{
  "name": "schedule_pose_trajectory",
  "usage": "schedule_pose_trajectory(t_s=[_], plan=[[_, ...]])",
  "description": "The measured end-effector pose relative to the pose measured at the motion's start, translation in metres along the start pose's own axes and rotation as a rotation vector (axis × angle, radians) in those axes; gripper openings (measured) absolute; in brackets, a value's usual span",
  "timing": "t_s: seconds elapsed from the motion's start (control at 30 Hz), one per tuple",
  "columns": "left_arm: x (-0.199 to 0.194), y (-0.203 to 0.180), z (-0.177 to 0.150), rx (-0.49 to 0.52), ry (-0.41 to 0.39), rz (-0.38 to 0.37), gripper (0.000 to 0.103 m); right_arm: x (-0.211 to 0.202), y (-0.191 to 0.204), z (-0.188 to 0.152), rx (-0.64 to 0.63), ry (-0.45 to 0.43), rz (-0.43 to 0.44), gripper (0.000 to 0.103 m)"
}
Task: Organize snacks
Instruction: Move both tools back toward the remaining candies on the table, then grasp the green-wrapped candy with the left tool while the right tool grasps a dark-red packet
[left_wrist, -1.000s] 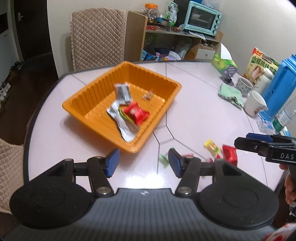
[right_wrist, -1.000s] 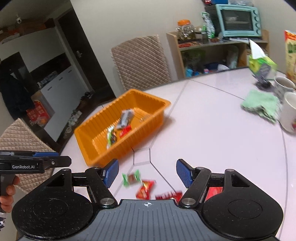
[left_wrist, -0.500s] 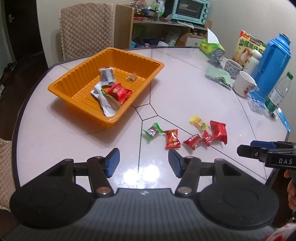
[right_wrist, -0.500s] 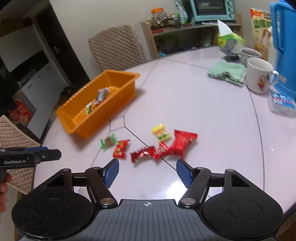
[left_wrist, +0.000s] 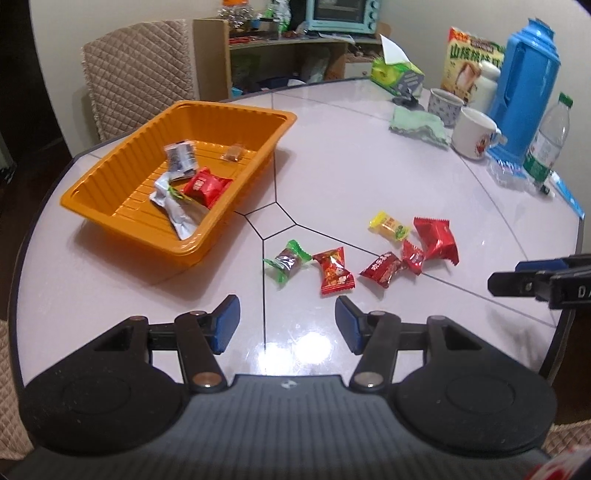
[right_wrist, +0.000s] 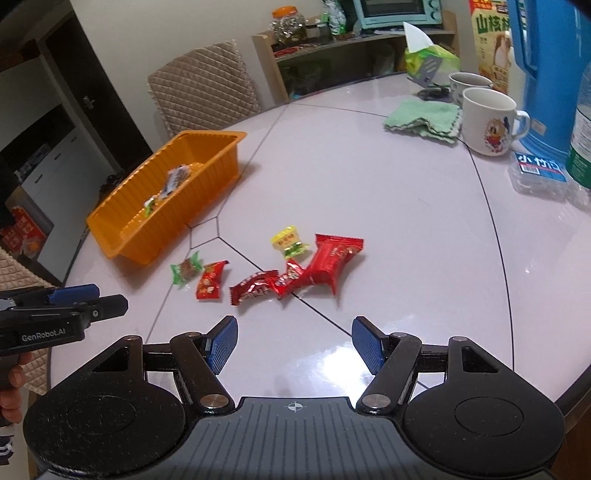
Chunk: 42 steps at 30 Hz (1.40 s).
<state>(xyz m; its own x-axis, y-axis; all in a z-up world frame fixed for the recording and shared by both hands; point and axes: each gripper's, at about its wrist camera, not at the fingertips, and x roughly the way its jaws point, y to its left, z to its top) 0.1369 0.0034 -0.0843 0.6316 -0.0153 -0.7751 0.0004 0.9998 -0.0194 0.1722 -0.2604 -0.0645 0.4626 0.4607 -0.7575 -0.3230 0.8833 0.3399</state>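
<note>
An orange tray (left_wrist: 110, 225) (right_wrist: 207, 184) on the table's left holds several snack packets, among them a red one (left_wrist: 205, 186) and a silver one (left_wrist: 177, 214). Several loose snacks lie on the table right of it: a green-ended candy (left_wrist: 288, 260) (right_wrist: 185, 268), a red candy (left_wrist: 334, 271) (right_wrist: 211, 280), two small red packets (left_wrist: 382, 268) (right_wrist: 253, 286), a larger red packet (left_wrist: 436, 240) (right_wrist: 332, 262) and a yellow one (left_wrist: 389, 226) (right_wrist: 290, 242). My left gripper (left_wrist: 286, 325) is open and empty, near the front edge. My right gripper (right_wrist: 293, 345) is open and empty, just before the snacks.
On the right side stand two mugs (left_wrist: 474, 133), a green cloth (left_wrist: 419, 123), a tissue box (left_wrist: 397, 75), a blue thermos (left_wrist: 526, 92) and a water bottle (left_wrist: 548, 144). A padded chair (left_wrist: 140, 70) and a shelf with a toaster oven (left_wrist: 341, 14) stand behind the table.
Both grippers have pulled back and up from the tray toward the table's front edge, so the loose snacks now lie in full view. Both stayed open.
</note>
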Motion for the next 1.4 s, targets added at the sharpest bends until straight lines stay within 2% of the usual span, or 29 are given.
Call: schedule_pose_trajectory(t_s=[0.37,0.87,1.03,1.2,1.4], plan=[[0.047,-0.003,0.013,0.116,0.026,0.017,0.054,0.013,-0.017,0.007,0.050,0.011,-0.044,0.068],[0.097,-0.015,0.028,0.232,0.052,0.051,0.042,0.028,-0.031,0.017,0.098,0.027,-0.075,0.068],[0.109,-0.017,0.030,0.230,0.077,0.050,0.035,0.031,-0.032,0.019,0.103,0.027,-0.079,0.068],[0.109,-0.015,0.030,0.176,0.093,0.028,0.023,0.034,-0.032,0.021,0.100,0.026,-0.075,0.068],[0.107,-0.013,0.029,0.112,0.096,0.003,0.021,0.038,-0.029,0.021,0.096,0.035,-0.058,0.068]])
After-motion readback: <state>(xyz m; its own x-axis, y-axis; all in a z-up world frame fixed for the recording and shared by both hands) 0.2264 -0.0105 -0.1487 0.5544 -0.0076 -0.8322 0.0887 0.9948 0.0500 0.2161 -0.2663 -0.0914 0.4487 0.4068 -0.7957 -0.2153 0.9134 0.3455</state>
